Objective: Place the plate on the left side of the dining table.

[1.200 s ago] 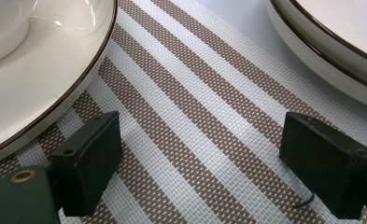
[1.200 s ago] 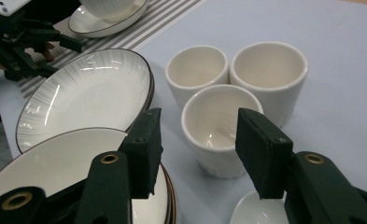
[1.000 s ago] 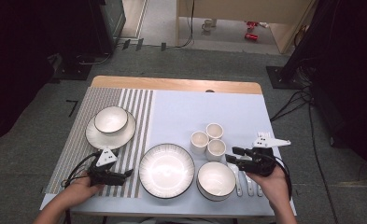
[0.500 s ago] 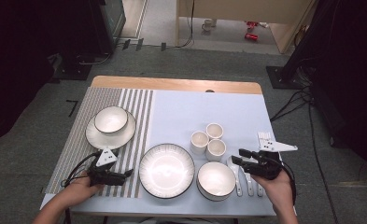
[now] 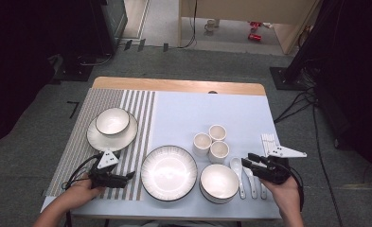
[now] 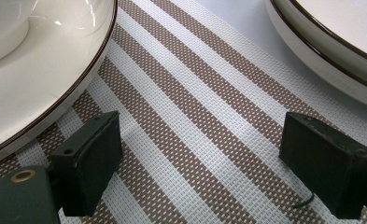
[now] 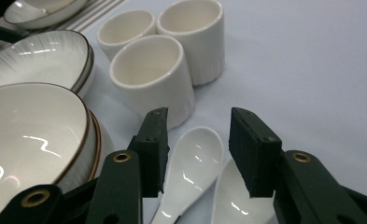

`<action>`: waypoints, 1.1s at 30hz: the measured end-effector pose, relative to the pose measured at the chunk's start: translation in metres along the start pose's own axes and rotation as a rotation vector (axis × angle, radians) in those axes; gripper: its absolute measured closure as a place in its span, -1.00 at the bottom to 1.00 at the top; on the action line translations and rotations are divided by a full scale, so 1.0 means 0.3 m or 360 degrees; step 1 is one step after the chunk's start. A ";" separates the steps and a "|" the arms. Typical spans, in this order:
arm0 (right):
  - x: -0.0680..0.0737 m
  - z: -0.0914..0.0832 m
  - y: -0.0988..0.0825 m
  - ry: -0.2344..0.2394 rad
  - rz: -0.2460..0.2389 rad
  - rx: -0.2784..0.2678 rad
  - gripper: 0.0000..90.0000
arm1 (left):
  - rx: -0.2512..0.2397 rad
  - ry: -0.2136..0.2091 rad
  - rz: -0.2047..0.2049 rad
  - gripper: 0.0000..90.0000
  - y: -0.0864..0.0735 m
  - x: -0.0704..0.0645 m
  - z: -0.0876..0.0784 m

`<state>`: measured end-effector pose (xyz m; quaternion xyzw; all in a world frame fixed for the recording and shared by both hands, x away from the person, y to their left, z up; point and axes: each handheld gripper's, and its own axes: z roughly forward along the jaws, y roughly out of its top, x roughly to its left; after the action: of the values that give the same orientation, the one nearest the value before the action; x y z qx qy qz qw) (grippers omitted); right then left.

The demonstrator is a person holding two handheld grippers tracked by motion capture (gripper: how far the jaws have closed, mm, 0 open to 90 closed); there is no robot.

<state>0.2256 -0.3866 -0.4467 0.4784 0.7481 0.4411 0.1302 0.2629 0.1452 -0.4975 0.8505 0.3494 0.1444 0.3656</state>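
Two spoons [image 7: 190,168] beside bowl rim [image 7: 85,135]

The right claw [image 5: 248,160] hovered over white spoons [image 5: 236,166] at the desk's [image 5: 183,118] five o'clock, jaws closing, nothing between.

Lab/studio: cables [image 5: 301,101], dark stands [image 5: 299,61].

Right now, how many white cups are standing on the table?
3. They stand touching in a cluster right of the big plate: one on the left, one behind, one in front, nearest the spoons. None seems hidden.
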 end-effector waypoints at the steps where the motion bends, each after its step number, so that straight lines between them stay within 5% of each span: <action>1: -0.003 0.000 -0.003 -0.0009 0.0006 0.0010 0.33 | 0.0000 0.0000 0.0000 -0.71 0.000 0.000 0.000; 33: -0.124 -0.021 -0.087 -0.0304 0.0125 0.0054 0.37 | -0.0001 -0.0003 -0.0004 -0.71 0.000 0.001 0.000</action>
<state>0.2249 -0.4248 -0.4719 0.5493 0.7203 0.3856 0.1754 0.2630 0.1455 -0.4975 0.8501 0.3502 0.1432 0.3663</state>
